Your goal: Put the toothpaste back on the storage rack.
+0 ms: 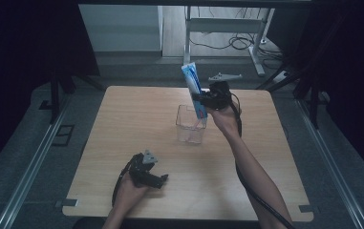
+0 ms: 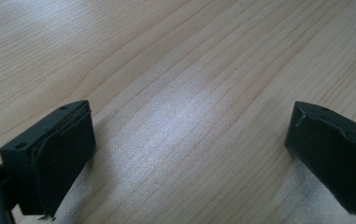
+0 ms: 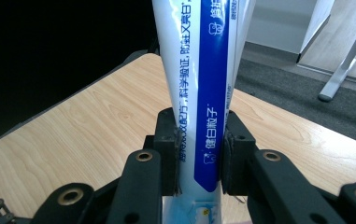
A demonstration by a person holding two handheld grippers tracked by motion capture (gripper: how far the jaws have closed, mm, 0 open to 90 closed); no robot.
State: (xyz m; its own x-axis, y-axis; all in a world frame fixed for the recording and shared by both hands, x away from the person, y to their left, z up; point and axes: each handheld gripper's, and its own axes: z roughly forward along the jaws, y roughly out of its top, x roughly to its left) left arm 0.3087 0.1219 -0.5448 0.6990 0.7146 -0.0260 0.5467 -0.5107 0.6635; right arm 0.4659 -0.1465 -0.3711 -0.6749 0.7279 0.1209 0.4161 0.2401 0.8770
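Left gripper [image 1: 163, 179] at about 7 o'clock on the table [image 1: 122, 124], near the front edge, held in the person's left hand [image 1: 131, 188]. It lies low on the wood, jaws wide apart, nothing between them; the left gripper view has bare wood grain between the two black jaws.

Clear plastic cup [image 1: 190, 125] near table centre, slightly toward 1 o'clock, upright.

Right gripper [image 1: 202, 102] just past the cup at 1 o'clock, held up above the table by the right hand [image 1: 225, 117], forearm coming in from 5 o'clock. Jaws clamped on a toothpaste tube [image 1: 192, 88], white and blue with printed text. Tube nearly upright, top leaning a bit toward 11 o'clock, lower end inside the cup's mouth; can't tell whether it touches the cup. In the right gripper view the pads [image 3: 168, 154] press both sides of the tube [image 3: 203, 93].

Farthest: floor with cables and a white desk leg [image 1: 258, 47] at 12 to 1 o'clock.
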